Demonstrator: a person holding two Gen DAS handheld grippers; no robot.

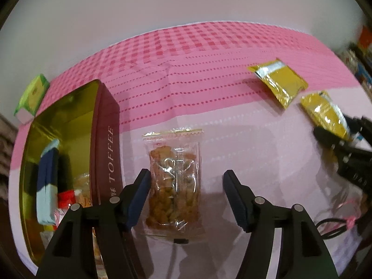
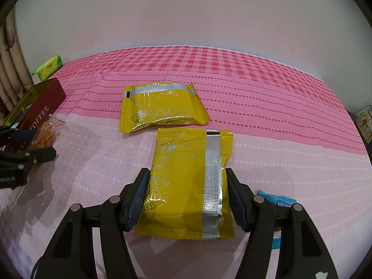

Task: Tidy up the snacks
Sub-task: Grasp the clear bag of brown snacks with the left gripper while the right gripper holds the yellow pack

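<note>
In the left wrist view, my left gripper (image 1: 187, 197) is open around a clear packet of brown snacks (image 1: 174, 181) lying on the pink tablecloth; the left pad is at its edge, the right pad apart. A maroon "TOFFEE" tin (image 1: 105, 139) with a gold inside stands open just left, holding several snacks. In the right wrist view, my right gripper (image 2: 187, 197) is open with both pads against the sides of a yellow foil packet (image 2: 188, 186) lying on the cloth. A second yellow packet (image 2: 162, 107) lies beyond it.
A green tissue pack (image 2: 48, 67) lies at the far left by the wall. A blue candy wrapper (image 2: 276, 202) lies under the right gripper's right finger. The left gripper (image 2: 30, 148) and tin (image 2: 44, 102) show at the left of the right wrist view. A cable (image 1: 332, 227) lies right.
</note>
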